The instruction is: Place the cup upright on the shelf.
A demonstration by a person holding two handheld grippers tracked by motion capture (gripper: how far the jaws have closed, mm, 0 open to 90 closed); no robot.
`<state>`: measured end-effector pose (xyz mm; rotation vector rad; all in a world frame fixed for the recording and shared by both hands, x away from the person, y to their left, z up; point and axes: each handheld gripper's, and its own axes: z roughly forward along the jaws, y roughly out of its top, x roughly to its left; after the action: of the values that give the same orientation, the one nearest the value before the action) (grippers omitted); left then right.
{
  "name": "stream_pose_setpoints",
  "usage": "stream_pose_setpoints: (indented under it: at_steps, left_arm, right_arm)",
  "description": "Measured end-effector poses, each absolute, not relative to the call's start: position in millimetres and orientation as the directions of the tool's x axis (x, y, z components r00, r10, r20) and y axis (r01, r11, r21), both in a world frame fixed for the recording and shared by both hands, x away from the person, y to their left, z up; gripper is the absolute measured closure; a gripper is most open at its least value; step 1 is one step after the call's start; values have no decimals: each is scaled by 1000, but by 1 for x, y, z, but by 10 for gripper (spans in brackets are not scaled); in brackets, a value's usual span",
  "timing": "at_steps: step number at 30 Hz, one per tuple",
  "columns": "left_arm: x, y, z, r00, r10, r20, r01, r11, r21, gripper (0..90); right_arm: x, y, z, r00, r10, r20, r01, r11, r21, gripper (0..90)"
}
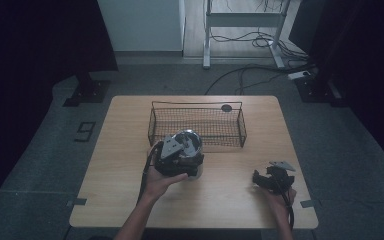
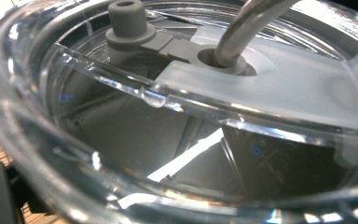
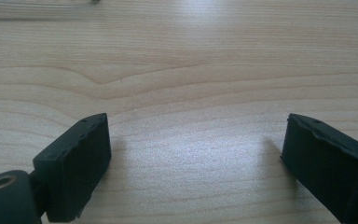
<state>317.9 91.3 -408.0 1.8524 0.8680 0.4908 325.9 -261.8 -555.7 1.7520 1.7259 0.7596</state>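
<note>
High view shows the left gripper point(image 1: 180, 152) at a clear lidded tumbler point(image 1: 189, 145) just before the wire basket point(image 1: 197, 125) on the desk point(image 1: 230, 195), finger state untellable, so a loose grip could tip it; right gripper point(image 1: 272, 179) fingers apart.

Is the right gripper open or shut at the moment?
Open. In the right gripper view the right gripper has its two black jaws set wide apart, with bare wooden table between them and nothing held.
</note>
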Motion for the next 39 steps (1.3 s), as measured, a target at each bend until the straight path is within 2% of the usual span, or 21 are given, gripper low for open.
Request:
stream_pose_setpoints:
  at_steps: [9, 23, 39]
  left_arm:
    - [331, 96, -403, 654, 753, -69, 366, -235, 900, 40]
    - [347, 99, -391, 635, 771, -41, 352, -242, 904, 40]
    - [367, 111, -388, 607, 793, -58, 365, -213, 906, 40]
  right_arm:
    - [326, -262, -556, 11, 1000, 9, 682, -15, 731, 81]
    - [326, -262, -556, 10, 1000, 9, 683, -14, 730, 81]
    - [326, -262, -556, 12, 1000, 10, 683, -15, 730, 83]
